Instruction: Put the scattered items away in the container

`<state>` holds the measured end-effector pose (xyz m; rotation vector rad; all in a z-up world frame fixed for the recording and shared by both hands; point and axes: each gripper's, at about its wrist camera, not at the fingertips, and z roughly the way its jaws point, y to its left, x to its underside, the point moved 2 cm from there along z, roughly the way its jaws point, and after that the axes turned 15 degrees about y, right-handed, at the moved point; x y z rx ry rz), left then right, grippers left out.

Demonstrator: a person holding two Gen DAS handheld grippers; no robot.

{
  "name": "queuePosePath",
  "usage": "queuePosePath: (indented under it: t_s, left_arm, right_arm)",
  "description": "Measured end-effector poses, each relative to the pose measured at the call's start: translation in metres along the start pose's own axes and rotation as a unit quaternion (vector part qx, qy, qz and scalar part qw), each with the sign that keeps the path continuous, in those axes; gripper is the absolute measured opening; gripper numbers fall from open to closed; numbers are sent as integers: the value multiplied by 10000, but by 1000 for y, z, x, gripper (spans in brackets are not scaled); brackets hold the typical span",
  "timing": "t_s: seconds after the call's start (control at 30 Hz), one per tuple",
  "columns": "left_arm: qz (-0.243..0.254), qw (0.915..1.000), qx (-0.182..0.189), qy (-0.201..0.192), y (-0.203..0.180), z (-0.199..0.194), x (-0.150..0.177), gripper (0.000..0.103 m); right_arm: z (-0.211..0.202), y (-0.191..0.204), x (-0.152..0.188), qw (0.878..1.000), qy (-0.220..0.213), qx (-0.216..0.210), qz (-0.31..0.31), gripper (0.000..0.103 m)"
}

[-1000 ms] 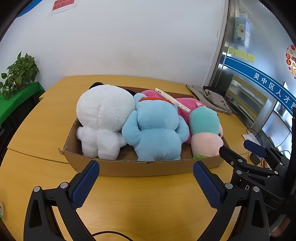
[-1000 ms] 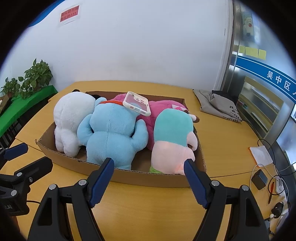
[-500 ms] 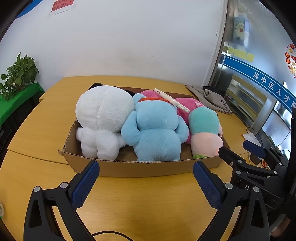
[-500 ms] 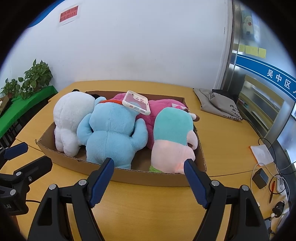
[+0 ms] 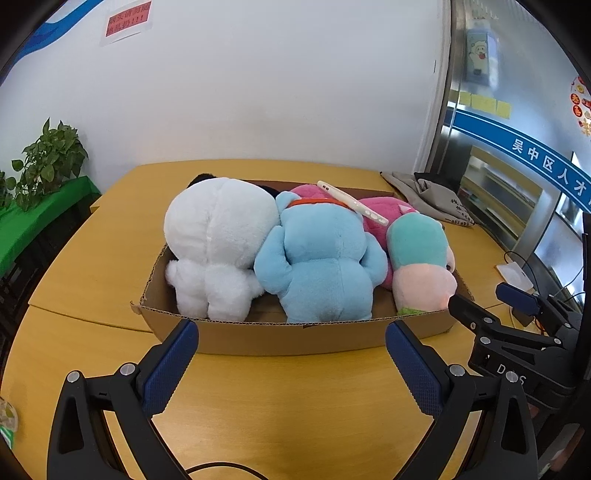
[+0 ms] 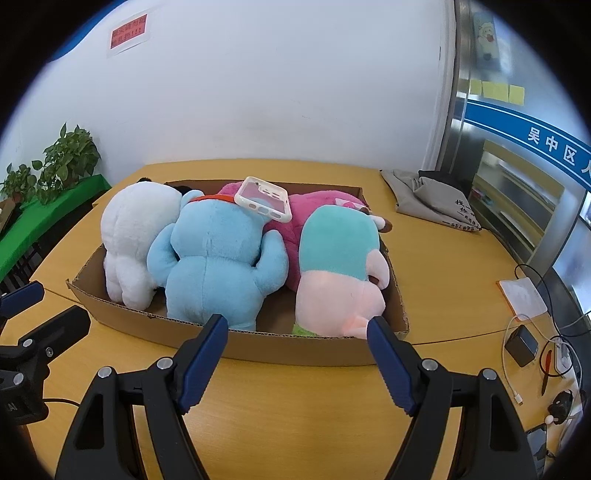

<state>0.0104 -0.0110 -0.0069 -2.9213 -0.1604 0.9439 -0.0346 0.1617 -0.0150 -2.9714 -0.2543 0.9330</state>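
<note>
Tongs (image 5: pixel 291 354) (image 6: pixel 297 354) agape just short of cardboard box (image 5: pixel 295 338) (image 6: pixel 266 347) rim

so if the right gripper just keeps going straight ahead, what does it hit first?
Most likely the near wall of the cardboard box. The right gripper is open and empty, and just past that wall lie the blue plush and the teal-and-pink plush. Height is hard to judge.

pink plush (image 6: pixel 314 206) mostly hidden, red wall sign (image 6: pixel 128 35) text blurred

Black gripper (image 5: pixel 291 363), blue ribbed pads (image 5: pixel 170 369)
</note>
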Motion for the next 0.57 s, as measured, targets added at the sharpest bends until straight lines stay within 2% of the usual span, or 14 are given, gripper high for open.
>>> queuePosePath:
  t_s: [0.1, 0.27, 0.57]
  left_arm:
    - [48, 9999, -91, 63, -2, 3, 1, 103]
    - [29, 9998, 111, 148, -5, 6, 2, 103]
    - [78, 9998, -78, 169, -8, 9, 4, 103]
  right_arm:
    - [3, 0, 2, 10000, 44, -28, 15, 78]
    - [3, 1, 3, 10000, 34, -67, 9, 78]
    - [8, 3, 5, 9998, 79, -198, -34, 78]
